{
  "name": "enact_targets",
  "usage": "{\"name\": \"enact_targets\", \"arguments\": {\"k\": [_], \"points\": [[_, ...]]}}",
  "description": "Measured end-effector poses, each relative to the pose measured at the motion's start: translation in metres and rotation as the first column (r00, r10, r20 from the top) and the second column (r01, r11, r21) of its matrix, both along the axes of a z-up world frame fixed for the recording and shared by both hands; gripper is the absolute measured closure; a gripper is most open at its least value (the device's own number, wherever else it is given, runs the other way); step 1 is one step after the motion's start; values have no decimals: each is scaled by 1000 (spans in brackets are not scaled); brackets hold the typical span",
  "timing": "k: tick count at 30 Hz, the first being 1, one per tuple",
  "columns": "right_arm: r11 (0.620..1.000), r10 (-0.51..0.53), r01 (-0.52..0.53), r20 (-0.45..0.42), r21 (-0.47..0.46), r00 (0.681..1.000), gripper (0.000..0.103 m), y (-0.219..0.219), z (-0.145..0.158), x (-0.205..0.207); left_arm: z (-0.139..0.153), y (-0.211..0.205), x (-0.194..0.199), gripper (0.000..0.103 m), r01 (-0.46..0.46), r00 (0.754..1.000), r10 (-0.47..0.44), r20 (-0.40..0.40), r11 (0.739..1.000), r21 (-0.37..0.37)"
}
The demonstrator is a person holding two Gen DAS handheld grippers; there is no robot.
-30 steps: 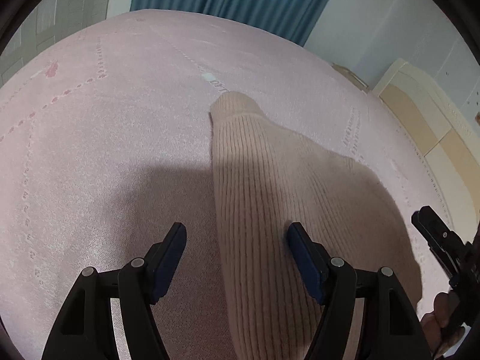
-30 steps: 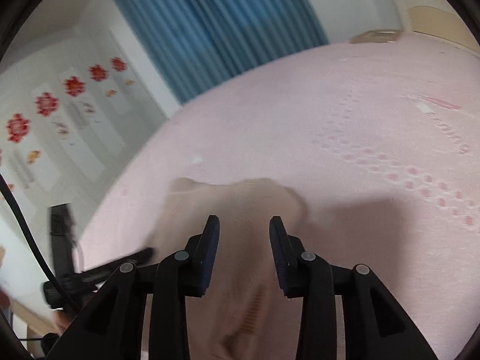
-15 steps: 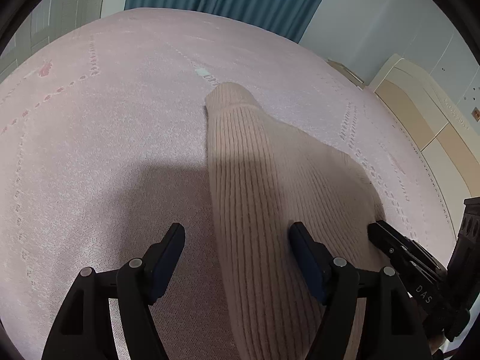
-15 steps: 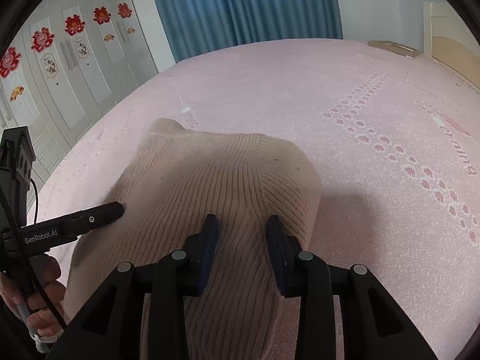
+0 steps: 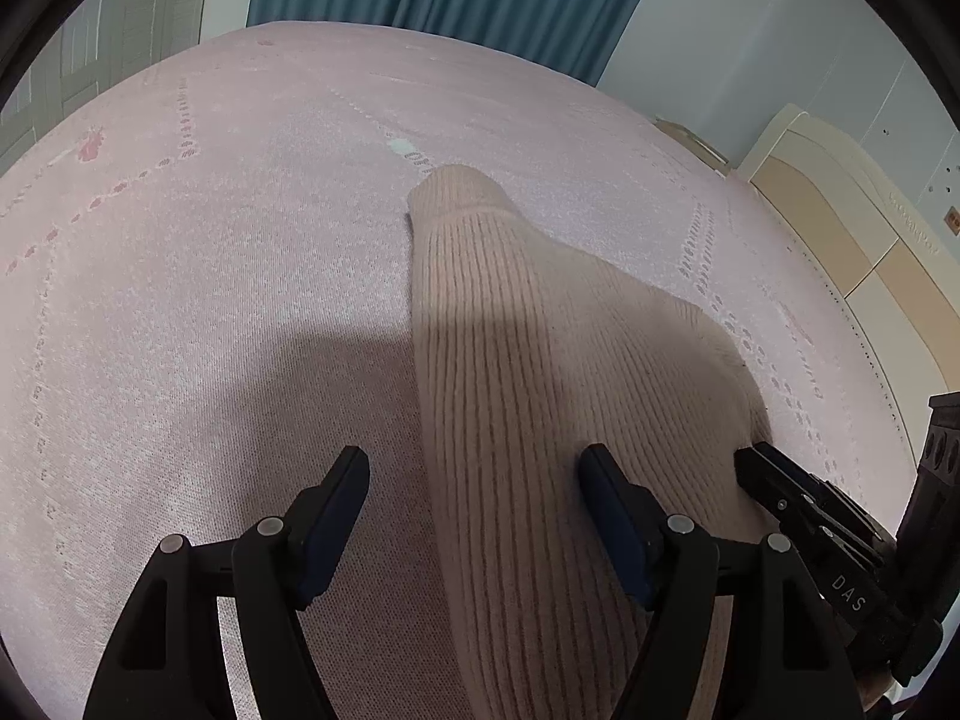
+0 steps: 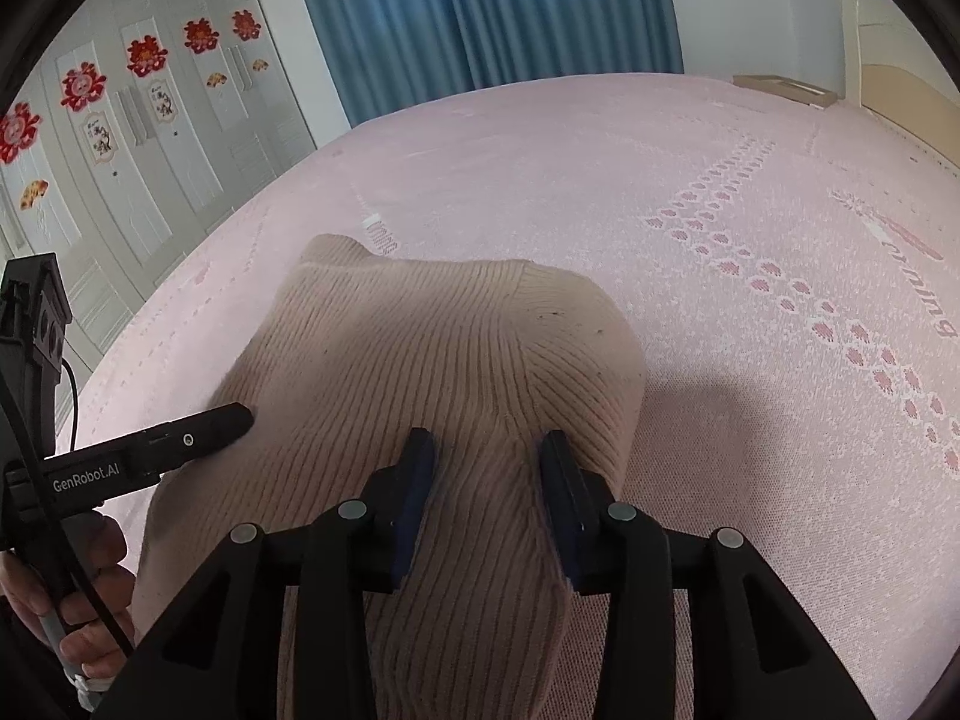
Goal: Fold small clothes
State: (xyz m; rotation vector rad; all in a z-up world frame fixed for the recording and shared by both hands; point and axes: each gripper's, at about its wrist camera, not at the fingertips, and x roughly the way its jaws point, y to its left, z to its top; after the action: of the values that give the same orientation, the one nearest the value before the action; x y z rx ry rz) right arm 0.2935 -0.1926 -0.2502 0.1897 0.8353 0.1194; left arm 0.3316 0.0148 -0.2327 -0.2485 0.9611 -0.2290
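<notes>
— Across the pink bedspread [image 6: 750,192], from the left, what lies around?
— White wardrobe doors [image 6: 138,120] with red flower stickers stand at far left, then a blue curtain [image 6: 480,18], then a cream headboard [image 6: 888,54] at right. Rows of small pink prints cross the bedspread, right of the garment. Nothing lies on top of the sweater.
— And the fingers?
— The left gripper [image 5: 474,480] has its fingers wide apart; the left one is over bare bedspread, the right one over the knit, nothing pinched. The right gripper [image 6: 486,450] has just been opening a little; a ridge of knit sits between its fingers, though I cannot tell whether the pads press it.
— The sweater itself?
— The beige ribbed sweater [image 6: 432,348] lies on the bed, folded over, one narrow end [image 5: 456,192] reaching away towards the curtain.
</notes>
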Motion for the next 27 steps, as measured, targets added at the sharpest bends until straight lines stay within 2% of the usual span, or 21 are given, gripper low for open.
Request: {"name": "enact_targets", "arguments": {"k": [5,9,12,14,16,17,19,22,23,27], "points": [[1000,1,-1,-2,2,1000,65,0,0,0,6,-3,-5,34,-2,999,2,38,1000,11],[999,11,-11,2,50,1000,64,-6,7,-1,27,-8,-19,34,24,986,-27,166,1000,19],[997,-14,8,81,79,997,67,-14,24,-11,41,-12,-29,34,66,966,-64,249,998,0],[999,-22,17,92,50,996,67,-12,26,-11,42,-17,-29,34,102,964,-95,247,995,-13],[999,-29,30,52,-27,998,67,-5,18,-6,34,-26,-25,37,136,970,-132,205,991,-9],[996,-28,30,16,-83,999,67,0,9,-1,29,-29,-22,39,146,973,-143,178,989,0],[991,-32,33,10,-126,999,67,4,2,1,22,-35,-21,42,150,974,-155,167,988,46],[992,-37,36,-6,-120,999,66,3,1,3,24,-37,-24,42,155,972,-165,170,986,66],[993,-40,39,-12,-108,999,62,0,0,4,25,-36,-25,42,155,972,-163,168,986,62],[997,-51,54,-44,58,998,58,-26,2,1,26,-31,-27,40,149,974,-158,162,987,63]]}}
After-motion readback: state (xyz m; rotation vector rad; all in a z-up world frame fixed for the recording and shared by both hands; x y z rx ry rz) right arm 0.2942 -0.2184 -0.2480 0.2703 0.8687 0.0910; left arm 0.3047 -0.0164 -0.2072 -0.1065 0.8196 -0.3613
